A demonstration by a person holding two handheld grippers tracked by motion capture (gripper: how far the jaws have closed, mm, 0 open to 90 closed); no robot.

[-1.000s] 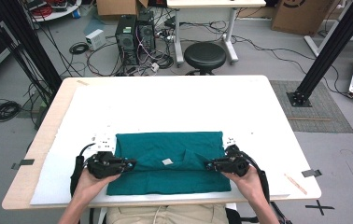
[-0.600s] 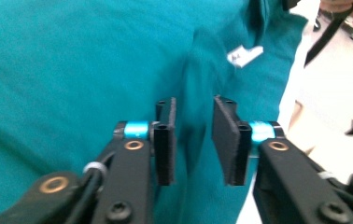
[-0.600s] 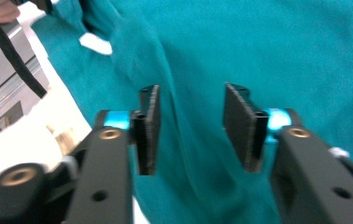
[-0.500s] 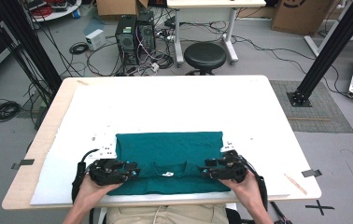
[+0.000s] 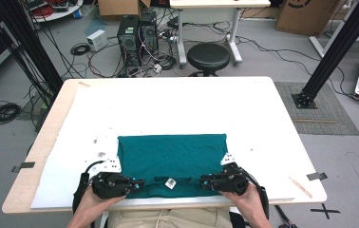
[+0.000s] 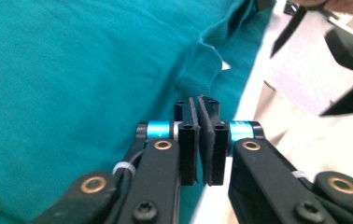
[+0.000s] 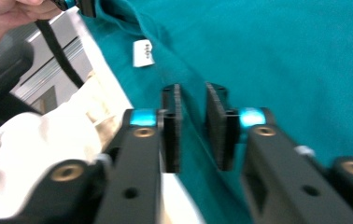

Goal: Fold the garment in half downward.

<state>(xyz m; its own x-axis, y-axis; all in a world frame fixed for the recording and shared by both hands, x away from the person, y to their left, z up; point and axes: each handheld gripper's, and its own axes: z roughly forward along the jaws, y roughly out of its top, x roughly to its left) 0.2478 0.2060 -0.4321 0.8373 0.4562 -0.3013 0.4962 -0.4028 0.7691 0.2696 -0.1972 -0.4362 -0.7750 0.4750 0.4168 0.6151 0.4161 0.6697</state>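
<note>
A teal T-shirt (image 5: 170, 159) lies folded into a broad rectangle on the white sheet (image 5: 177, 109) that covers the bench (image 5: 49, 142), set toward the person's edge and roughly centred between the two sides. Its near hem runs along the front edge of the sheet, and a small white label (image 5: 170, 183) sits at the collar in the middle of that near edge. The left gripper (image 5: 137, 183) is at the shirt's near left corner, held low over the bench by the person's left hand (image 5: 94, 204); in the left gripper view (image 6: 198, 109) its two black jaws are pressed together with only a sliver of gap, and no cloth can be seen between them, the shirt's edge lying just beyond and beside the tips. The right gripper (image 5: 205, 182) is at the near right corner, with the right hand (image 5: 244, 202) behind it; in the right gripper view (image 7: 193, 100) the jaws stand clearly apart, and a raised fold of the teal fabric runs up through the gap between the pads, which have not closed on it. The same view shows the label (image 7: 143, 52) further along the edge, and the person's light trousers (image 7: 39, 140) below the bench edge. Both grippers point inward toward each other along the shirt's near hem, well apart, with the collar between them.
</note>
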